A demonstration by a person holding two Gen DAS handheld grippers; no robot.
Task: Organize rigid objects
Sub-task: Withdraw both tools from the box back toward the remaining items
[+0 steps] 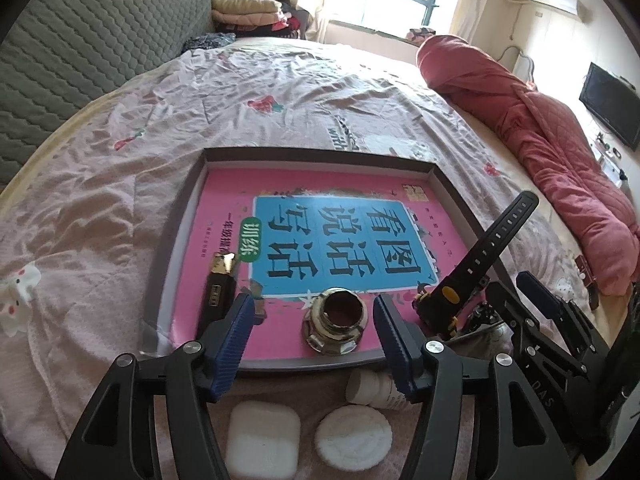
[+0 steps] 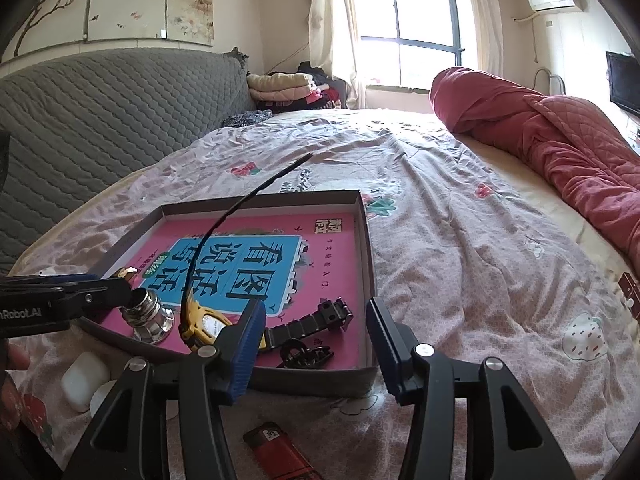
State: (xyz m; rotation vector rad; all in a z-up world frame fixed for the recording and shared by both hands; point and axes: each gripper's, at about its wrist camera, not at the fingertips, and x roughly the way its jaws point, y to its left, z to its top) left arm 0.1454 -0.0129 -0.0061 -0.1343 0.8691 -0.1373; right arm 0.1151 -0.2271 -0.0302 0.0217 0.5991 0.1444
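Tray (image 1: 172,264) holds my metal fitting (image 1: 335,325) and watch (image 2: 208,326); both grippers (image 1: 314,338) (image 2: 316,344) gape empty, lighter (image 2: 276,450) and white case (image 1: 262,438) wait outside.

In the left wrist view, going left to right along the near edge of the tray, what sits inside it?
Black and gold lighter → shiny metal nut, standing between the open left fingers without touching them → yellow and black watch, its strap sticking up toward the tray's right wall.
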